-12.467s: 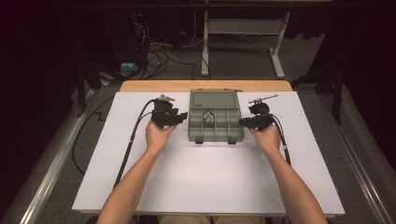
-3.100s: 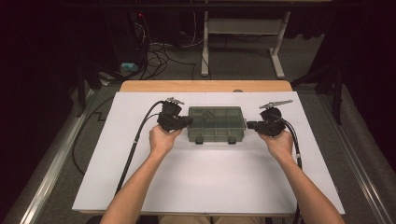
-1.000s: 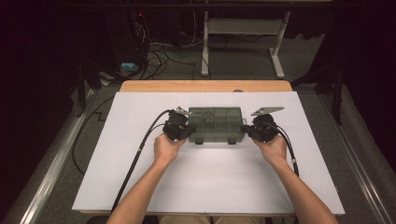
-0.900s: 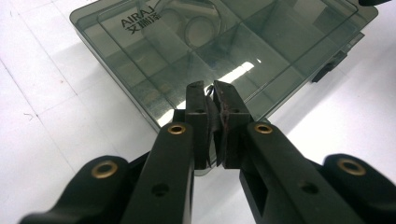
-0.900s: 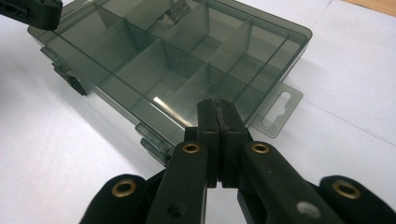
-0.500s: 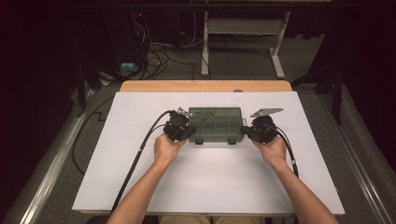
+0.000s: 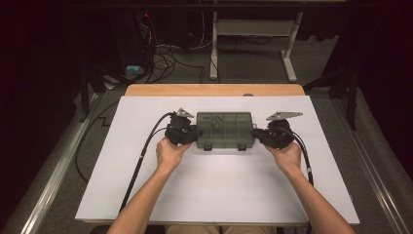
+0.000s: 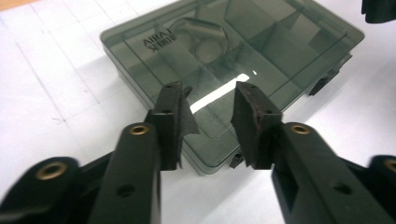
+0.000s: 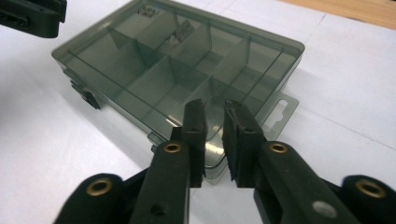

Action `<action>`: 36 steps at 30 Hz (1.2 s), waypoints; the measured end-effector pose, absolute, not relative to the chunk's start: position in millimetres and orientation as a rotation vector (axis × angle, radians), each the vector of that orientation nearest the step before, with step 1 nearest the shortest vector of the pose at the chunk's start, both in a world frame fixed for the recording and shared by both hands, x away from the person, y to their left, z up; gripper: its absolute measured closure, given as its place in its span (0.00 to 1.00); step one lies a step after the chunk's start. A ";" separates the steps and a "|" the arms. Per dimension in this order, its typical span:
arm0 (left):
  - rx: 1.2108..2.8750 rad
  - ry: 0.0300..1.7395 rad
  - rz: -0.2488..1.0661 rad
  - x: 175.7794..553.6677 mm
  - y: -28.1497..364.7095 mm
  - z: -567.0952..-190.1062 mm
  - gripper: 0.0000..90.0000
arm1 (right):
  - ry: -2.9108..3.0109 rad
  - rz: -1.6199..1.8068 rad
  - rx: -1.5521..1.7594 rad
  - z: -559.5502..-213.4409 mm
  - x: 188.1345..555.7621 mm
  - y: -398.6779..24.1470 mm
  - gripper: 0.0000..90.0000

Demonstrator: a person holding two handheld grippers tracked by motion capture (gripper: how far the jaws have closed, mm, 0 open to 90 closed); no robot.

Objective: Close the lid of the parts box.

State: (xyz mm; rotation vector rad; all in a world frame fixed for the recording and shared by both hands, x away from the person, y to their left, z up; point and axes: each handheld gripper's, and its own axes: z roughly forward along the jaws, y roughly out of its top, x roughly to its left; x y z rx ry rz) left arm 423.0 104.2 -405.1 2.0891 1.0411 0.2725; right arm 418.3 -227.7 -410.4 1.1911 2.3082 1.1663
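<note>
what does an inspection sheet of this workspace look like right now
surface: white sheet over a wooden table, flat.
job's things: smoky compartment box, lid closed, latches toward the person; a small item in a far compartment, kind unclear.
clutter: nothing seen.
grippers: left gripper at the box's left end, jaws apart; right gripper at its right end, jaws narrowly apart.
cables: one black cable trails from each gripper.
surroundings: dark room, floor wires, white desk frame.

We see raised lettering on the smoky organizer box (image 8: 233,70) lid near its corner, upside down, not readable.
</note>
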 end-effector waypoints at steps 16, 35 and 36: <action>2.024 1.041 0.354 406.6 132.6 -401.1 0.55 | 2.221 1.231 1.214 -407.1 403.6 -250.9 0.69; 1.981 1.058 0.394 387.7 159.2 -405.1 0.53 | 2.181 1.265 1.232 -411.9 387.6 -270.3 0.63; 1.979 1.060 0.396 386.9 160.2 -405.3 0.53 | 2.182 1.262 1.233 -412.2 386.6 -271.3 0.63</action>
